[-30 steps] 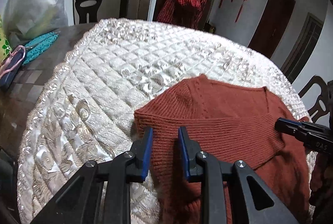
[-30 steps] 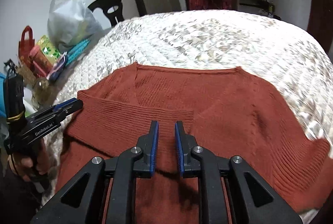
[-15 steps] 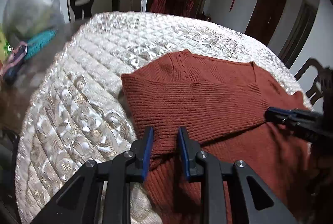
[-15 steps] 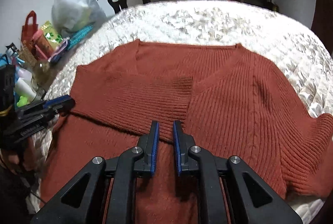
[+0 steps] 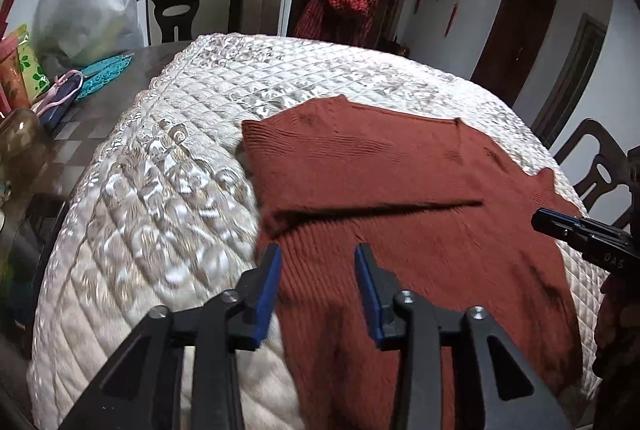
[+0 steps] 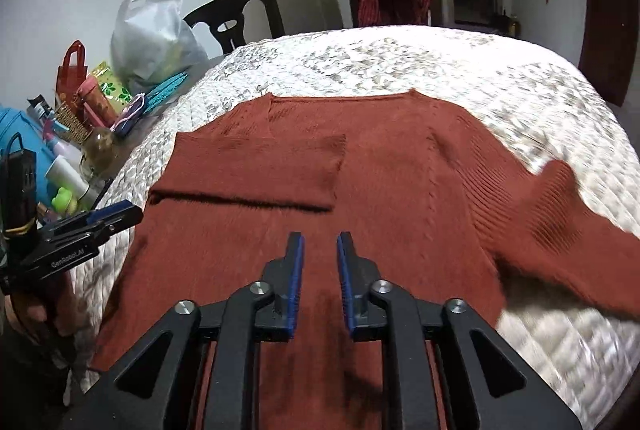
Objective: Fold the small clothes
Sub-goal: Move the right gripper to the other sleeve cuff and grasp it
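A rust-red knitted sweater [image 5: 400,198] lies flat on the white quilted table cover [image 5: 168,190]. Its left sleeve [image 6: 260,170] is folded across the chest, and its right sleeve [image 6: 560,214] lies spread out to the right. My left gripper [image 5: 316,270] is open and empty, above the sweater's lower left edge. My right gripper [image 6: 320,262] is open with a narrow gap and empty, above the sweater's lower middle. Each gripper shows in the other's view: the right one [image 5: 560,226] and the left one [image 6: 120,214].
Dark chairs [image 5: 192,6] stand around the table; one carries a red checked cloth [image 5: 340,6]. A white plastic bag [image 6: 156,38], bottles, a red bag [image 6: 74,66] and a turquoise item [image 5: 104,74] crowd the table's left side.
Both grippers have pulled back toward me and off the folded sleeve. The left jaws have opened wider. The sleeve now lies released across the chest.
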`<state>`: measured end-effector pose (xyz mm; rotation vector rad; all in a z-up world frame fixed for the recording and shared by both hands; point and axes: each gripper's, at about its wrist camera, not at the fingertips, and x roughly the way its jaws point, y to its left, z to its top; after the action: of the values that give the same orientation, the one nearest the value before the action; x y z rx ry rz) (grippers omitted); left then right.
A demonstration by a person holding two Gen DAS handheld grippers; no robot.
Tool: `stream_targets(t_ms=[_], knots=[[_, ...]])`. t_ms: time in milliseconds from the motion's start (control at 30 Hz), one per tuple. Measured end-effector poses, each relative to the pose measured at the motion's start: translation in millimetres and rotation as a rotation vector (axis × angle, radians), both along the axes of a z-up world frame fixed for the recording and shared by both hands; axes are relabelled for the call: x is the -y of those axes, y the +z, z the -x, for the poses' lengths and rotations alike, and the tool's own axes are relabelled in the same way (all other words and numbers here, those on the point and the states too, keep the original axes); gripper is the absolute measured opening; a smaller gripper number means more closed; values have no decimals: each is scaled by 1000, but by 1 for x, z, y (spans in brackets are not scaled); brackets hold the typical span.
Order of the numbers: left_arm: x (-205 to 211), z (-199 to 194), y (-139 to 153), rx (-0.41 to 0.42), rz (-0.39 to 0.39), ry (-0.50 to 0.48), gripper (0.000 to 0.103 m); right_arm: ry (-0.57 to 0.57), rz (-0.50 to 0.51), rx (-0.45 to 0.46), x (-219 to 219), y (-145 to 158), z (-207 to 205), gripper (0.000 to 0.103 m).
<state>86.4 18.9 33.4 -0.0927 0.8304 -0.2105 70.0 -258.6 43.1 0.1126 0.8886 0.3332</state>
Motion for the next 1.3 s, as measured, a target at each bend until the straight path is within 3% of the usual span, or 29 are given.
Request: stream_targets(t_ms=[133,267,467,967,1100,1300], knots=[[8,23,2,34,-8,-13,49,-27,-19,5,12,-1,25,27],[15,38,-2,20,-17,-20,49,-45,-19,-1,19,-7,44,43],[20,49,-3,0,6,-18,49,-63,7,7,26,-10,62,43],[37,43,-1,9,-15,-54,52,-164,-54,-26,60,-18,66,43],[42,34,-2,15,-32,-62,52,-223,-60,-27,79,-18,63,43],[43,18,-2,26,-49,-71,52,-409,-72,-26,132,-16,59,43]])
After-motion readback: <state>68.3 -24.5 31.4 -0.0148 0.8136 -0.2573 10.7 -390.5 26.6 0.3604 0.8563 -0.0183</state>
